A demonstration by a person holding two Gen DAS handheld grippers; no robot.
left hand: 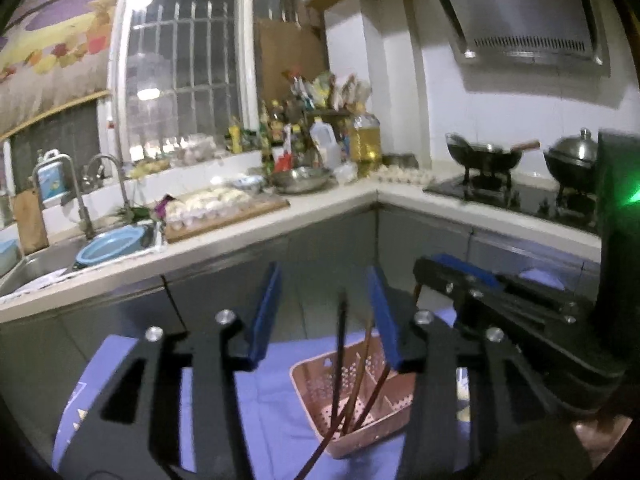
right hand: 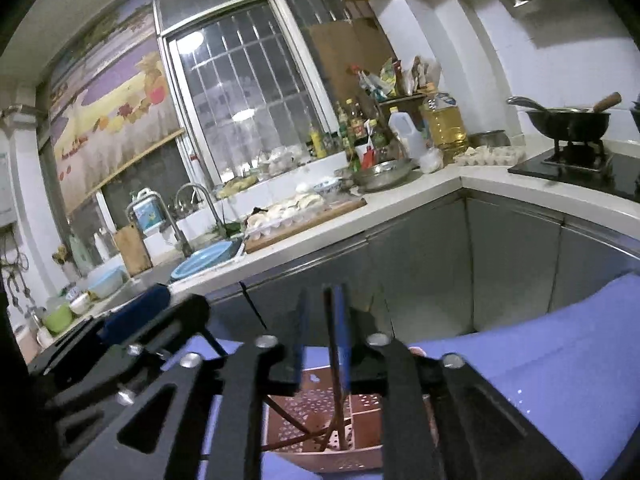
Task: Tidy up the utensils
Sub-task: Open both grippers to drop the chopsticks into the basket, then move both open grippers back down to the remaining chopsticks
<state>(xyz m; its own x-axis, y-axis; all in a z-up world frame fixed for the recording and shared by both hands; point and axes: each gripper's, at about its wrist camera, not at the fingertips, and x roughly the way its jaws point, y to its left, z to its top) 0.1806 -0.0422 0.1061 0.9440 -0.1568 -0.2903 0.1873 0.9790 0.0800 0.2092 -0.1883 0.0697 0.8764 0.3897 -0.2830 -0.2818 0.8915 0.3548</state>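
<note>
A pink perforated basket [left hand: 310, 390] with dividers lies on a blue cloth [left hand: 272, 400], straight below both grippers. Several chopsticks stand and lean in it, one dark [left hand: 341, 344] and the others brown [left hand: 362, 364]. My left gripper [left hand: 324, 270] is open above the basket. The sticks rise between its blue pads, which do not press on them. In the right wrist view, my right gripper [right hand: 322, 290] is narrowly open over the same basket [right hand: 304, 408]. One brown chopstick [right hand: 333, 360] stands close beside its right pad. The right gripper's fingers [left hand: 460, 276] show to the left gripper's right.
Beyond the cloth stand grey cabinet doors [right hand: 432, 272] under an L-shaped white counter [left hand: 320, 212]. On the counter are a sink with a blue basin [left hand: 110, 244], a board of dumplings [left hand: 224, 210], bottles [left hand: 364, 140] and a wok on the stove [left hand: 484, 156].
</note>
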